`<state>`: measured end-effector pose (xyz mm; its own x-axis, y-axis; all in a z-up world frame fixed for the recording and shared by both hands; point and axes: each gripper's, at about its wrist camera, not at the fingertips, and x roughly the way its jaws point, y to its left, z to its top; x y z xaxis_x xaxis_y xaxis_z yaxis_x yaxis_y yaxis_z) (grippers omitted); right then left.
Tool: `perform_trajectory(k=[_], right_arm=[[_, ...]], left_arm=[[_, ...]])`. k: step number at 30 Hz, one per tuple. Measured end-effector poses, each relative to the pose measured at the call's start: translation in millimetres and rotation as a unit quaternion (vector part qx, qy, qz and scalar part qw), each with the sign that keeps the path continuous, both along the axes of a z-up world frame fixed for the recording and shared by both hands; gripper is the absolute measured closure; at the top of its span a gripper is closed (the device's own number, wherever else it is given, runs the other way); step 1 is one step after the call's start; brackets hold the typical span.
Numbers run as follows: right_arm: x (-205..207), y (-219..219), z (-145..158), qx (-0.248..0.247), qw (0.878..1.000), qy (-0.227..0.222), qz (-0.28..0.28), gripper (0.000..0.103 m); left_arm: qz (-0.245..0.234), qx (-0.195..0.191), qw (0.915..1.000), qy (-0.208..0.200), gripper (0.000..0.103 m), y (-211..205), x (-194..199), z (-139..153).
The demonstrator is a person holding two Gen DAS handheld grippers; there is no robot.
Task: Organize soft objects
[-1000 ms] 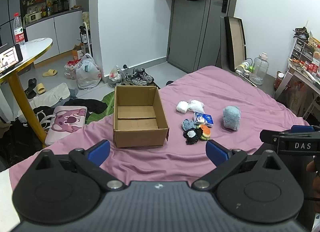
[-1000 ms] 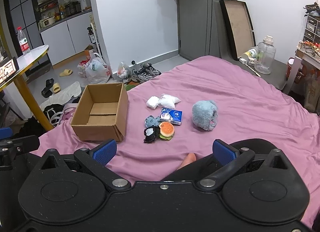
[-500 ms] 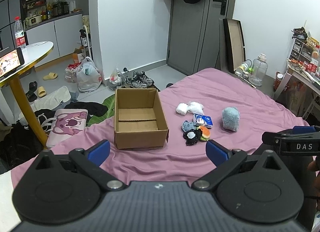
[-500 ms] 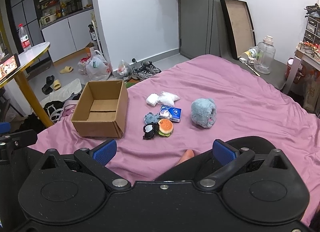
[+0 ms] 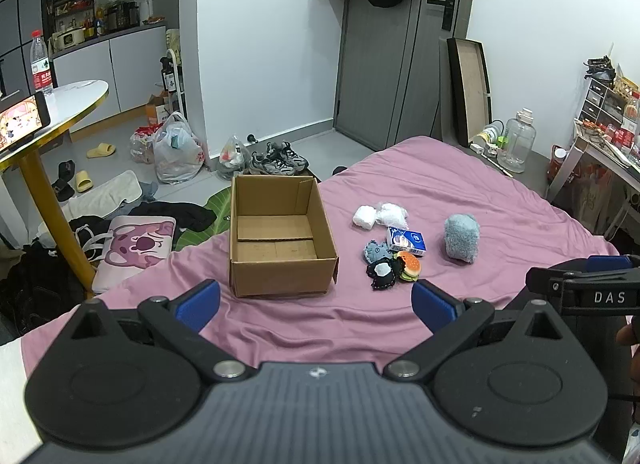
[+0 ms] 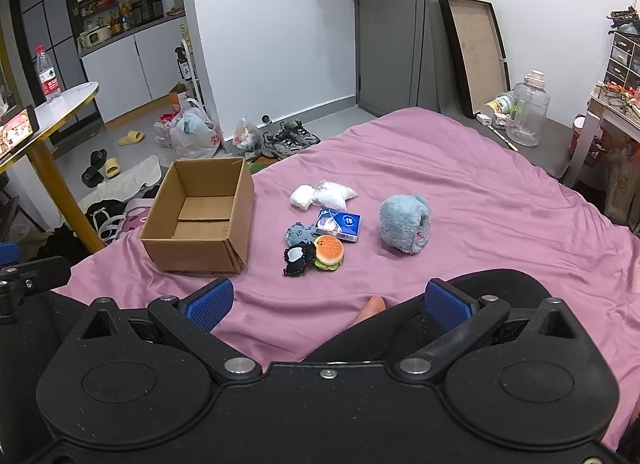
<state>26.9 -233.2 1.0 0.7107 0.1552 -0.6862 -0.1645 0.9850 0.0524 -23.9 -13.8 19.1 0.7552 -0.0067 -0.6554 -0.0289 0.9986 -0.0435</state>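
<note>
Grippers left (image 5: 316, 304) and right (image 6: 328, 304) hover spread, empty; knee (image 6: 460, 296) fronts toys (image 6: 314, 250) beside box (image 6: 200, 220).

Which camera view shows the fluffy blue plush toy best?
The right wrist view: the fluffy blue plush toy looks larger there, with its pink patch visible. The left wrist view shows it smaller, upright, with no patch visible.

Only one marking reads clearly — the white letters "DAS" on the right gripper (image 5: 592, 296), seen in the left wrist view.
</note>
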Motion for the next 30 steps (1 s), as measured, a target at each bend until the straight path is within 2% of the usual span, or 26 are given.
perform_trajectory(k=[22,30], right_arm=[[-4,-3,-4,0.000,1.000,-0.001,-0.001,0.000],[2,-6,-4,0.000,1.000,-0.004,-0.001,0.000]], left_arm=[[0.009,-0.005,0.9999,0.001,0.002,6,-6,-1],[0.005,-0.013,0.9999,0.000,0.002,4,7,-2]])
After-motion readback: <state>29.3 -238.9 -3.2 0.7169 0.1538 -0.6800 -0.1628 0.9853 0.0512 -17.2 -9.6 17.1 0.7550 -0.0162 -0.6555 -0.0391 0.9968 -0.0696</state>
